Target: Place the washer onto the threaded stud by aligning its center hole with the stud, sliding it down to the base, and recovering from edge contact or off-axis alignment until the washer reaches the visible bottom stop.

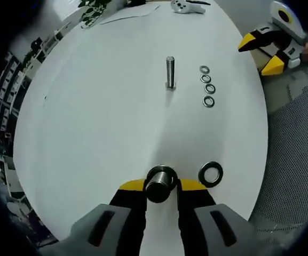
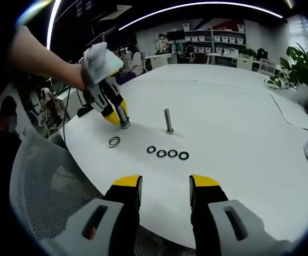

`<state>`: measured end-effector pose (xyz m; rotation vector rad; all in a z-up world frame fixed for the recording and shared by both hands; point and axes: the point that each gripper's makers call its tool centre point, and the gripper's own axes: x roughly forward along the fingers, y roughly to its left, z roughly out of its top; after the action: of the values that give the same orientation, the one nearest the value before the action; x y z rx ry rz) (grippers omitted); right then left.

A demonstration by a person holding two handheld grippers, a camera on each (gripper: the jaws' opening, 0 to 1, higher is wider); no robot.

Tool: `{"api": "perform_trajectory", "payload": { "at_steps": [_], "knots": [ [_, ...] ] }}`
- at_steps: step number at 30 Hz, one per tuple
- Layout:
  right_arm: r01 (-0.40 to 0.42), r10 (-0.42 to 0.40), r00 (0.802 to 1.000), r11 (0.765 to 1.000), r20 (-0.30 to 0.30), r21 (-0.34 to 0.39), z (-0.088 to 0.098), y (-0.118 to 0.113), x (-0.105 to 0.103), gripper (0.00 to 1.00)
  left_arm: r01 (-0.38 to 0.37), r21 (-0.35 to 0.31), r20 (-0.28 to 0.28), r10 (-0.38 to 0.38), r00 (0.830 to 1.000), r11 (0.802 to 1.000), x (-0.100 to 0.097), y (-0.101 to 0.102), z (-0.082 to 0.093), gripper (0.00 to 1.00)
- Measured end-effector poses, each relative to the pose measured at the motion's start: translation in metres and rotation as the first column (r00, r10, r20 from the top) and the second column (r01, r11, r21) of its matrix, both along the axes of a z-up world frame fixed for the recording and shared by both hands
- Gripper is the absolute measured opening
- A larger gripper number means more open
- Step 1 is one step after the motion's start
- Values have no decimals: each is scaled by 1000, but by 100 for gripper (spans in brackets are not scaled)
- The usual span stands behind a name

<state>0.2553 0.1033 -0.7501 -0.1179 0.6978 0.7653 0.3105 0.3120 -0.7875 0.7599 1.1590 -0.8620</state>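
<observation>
We hold the left gripper [image 1: 162, 186] low over the round white worktop [image 1: 89, 133], its yellow-tipped jaws pinching a short silver metal cylinder [image 1: 160, 184] that stands upright on the surface; in the right gripper view the same gripper [image 2: 120, 118] grips this cylinder [image 2: 124, 121] at the left of the scene. A larger dark ring washer [image 1: 211, 174] lies flat just beside that cylinder. Farther off, the upright silver threaded stud [image 1: 170, 72] stands free, with a row of four small dark washers [image 1: 206, 85] lying to its right, near but apart. The right gripper [image 2: 164, 186] hovers at the near edge of the worktop with its jaws spread and holding nothing.

No washer is on the stud yet. For the step in hand, we judge it best to take one small washer by its rim, keep it level, bring its hole directly over the stud tip, and lower straight down. If the rim catches the thread, we lift slightly, re-centre, and lower again until it seats at the base.

No brand, label or legible writing is visible.
</observation>
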Motion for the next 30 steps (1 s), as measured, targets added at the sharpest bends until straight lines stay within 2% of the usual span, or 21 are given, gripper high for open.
{"api": "perform_trajectory", "payload": {
  "at_steps": [12, 15, 22, 30],
  "knots": [
    [-4, 4, 1000, 1000, 1, -3, 0, 0, 0, 38, -20, -30, 8, 20, 1000, 999, -1, -2, -1, 21],
    [-7, 7, 1000, 1000, 1, 0, 1, 1, 0, 38, -89, -76, 0, 89, 996, 993, 0, -6, 1, 22],
    [-17, 17, 1000, 1000, -2, -6, 0, 1, -1, 38, -108, -98, 38, 113, 993, 989, 0, -5, 9, 26],
    [-29, 28, 1000, 1000, -8, -12, -2, 2, -3, 38, -177, -142, 63, 188, 980, 974, -2, 3, 24, 29]
  ]
}}
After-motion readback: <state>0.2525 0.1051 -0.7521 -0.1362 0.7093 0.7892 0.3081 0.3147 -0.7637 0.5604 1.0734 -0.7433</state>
